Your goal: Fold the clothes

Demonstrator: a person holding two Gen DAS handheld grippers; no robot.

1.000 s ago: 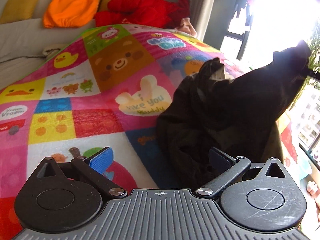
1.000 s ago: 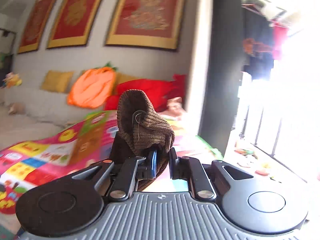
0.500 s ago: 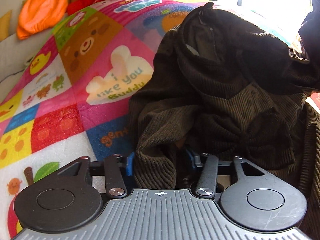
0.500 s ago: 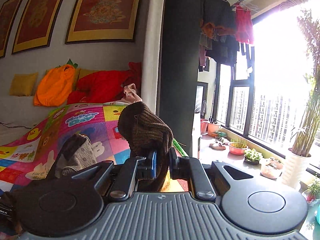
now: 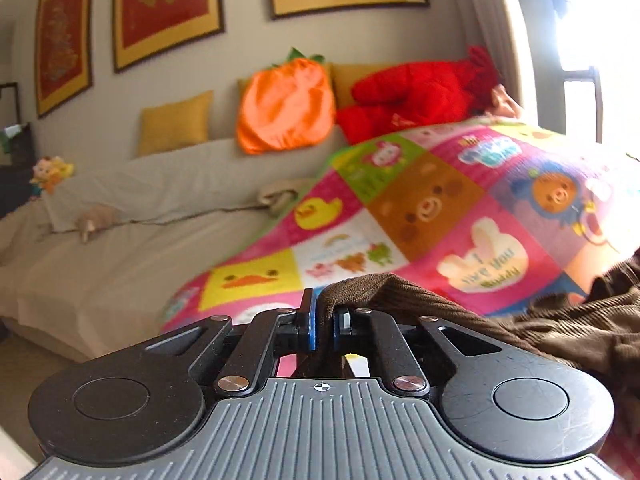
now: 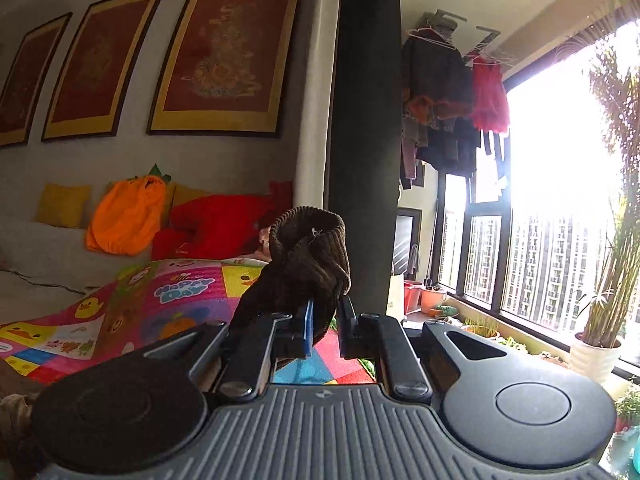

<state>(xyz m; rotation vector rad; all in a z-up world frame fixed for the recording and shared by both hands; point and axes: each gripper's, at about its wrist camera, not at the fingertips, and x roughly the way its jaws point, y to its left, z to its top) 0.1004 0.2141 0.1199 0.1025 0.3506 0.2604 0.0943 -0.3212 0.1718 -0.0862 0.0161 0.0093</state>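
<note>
Both grippers should lift the brown ribbed garment (image 5: 552, 320) together and draw it taut, so that it can be laid flat on the colourful mat (image 5: 432, 208) before any fold. The left gripper (image 5: 322, 322) has just been closing and now pinches an edge of this garment; it points slightly downward, over the near left part of the mat. The right gripper (image 6: 324, 326) clamps another bunched part (image 6: 308, 256), held level, toward the window side.
</note>
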